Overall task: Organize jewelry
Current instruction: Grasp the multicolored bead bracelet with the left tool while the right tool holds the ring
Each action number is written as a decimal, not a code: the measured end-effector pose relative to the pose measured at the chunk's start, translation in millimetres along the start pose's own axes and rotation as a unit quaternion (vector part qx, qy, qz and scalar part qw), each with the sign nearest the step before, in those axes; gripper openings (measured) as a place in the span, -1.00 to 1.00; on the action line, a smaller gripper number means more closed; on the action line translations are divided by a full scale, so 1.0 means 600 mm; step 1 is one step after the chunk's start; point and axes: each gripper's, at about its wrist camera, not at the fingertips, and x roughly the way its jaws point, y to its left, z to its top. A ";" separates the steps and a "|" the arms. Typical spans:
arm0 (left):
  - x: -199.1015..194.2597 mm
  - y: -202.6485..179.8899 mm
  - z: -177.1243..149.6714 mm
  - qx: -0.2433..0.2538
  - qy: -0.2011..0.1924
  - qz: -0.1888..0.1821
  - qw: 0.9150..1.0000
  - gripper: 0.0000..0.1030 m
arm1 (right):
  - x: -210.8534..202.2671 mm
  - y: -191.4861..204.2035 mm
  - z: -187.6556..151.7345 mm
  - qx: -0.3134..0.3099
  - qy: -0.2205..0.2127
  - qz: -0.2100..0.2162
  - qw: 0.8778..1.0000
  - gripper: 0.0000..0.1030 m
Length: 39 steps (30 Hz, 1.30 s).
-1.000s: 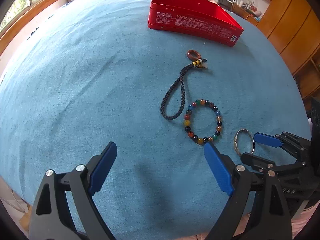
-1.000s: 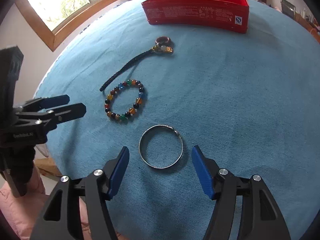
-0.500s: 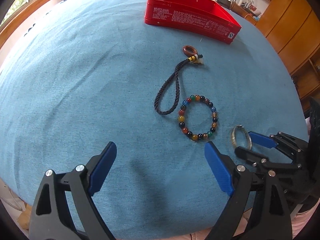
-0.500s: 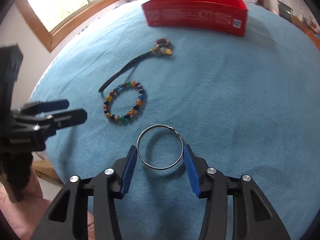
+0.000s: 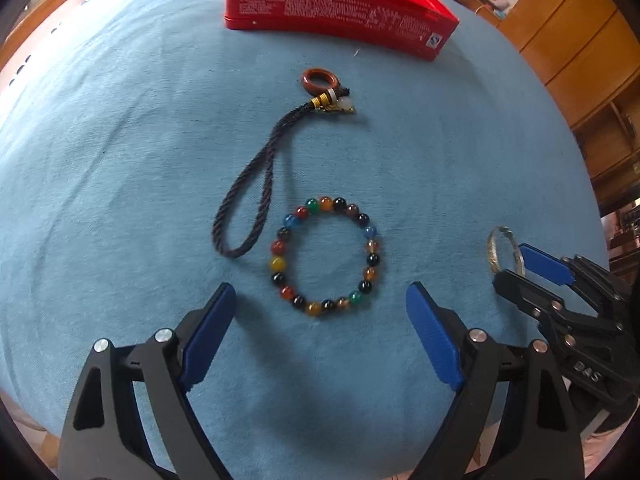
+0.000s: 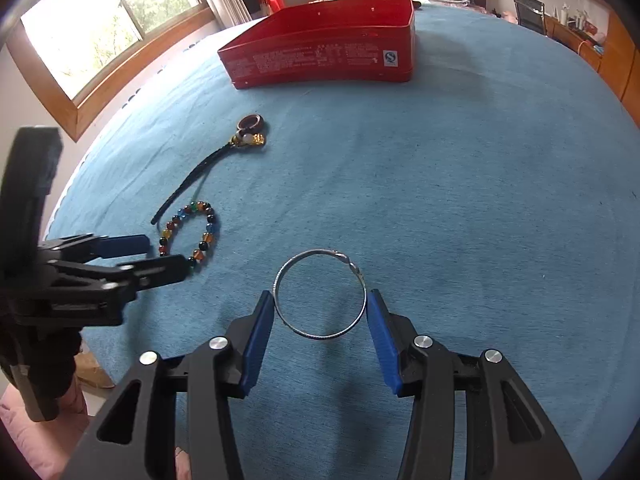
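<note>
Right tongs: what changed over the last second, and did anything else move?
The right tongs have been closing and now pinch the silver bangle at both sides, tilting it up off the blue cloth. The left tongs came forward to straddle the near edge of the beaded bracelet, still wide open. Bracelet, cord charm and red tin lie as before.

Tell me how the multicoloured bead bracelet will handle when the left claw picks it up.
The bead bracelet is separate round beads in a loop, so it will probably sag from any grip rather than keep its circle. The glossy beads may slip or roll between the pads. The left claw stands wider than the loop, so pinching one side looks safer.
</note>
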 end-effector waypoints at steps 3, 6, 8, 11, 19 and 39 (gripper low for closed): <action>0.007 -0.004 0.011 0.001 -0.001 0.009 1.000 0.54 | 0.003 -0.008 -0.001 0.003 0.000 0.003 1.000 -0.07; 0.011 -0.010 0.021 0.010 -0.001 0.017 1.000 0.25 | 0.004 -0.015 0.000 0.008 -0.001 0.008 1.000 -0.07; 0.012 -0.014 0.026 0.019 0.002 0.019 1.000 0.12 | 0.003 -0.019 0.003 0.010 -0.004 0.010 1.000 -0.07; 0.012 -0.018 0.029 0.026 0.000 0.019 0.999 -0.33 | 0.002 -0.021 0.006 0.011 -0.006 0.012 1.000 -0.07; 0.006 -0.024 0.021 0.032 -0.004 -0.034 0.999 -0.88 | 0.002 -0.027 0.006 0.016 -0.005 0.016 1.000 -0.07; -0.096 0.007 0.033 0.032 -0.079 -0.084 0.993 -0.88 | -0.032 -0.036 0.060 0.029 -0.041 0.030 0.998 -0.07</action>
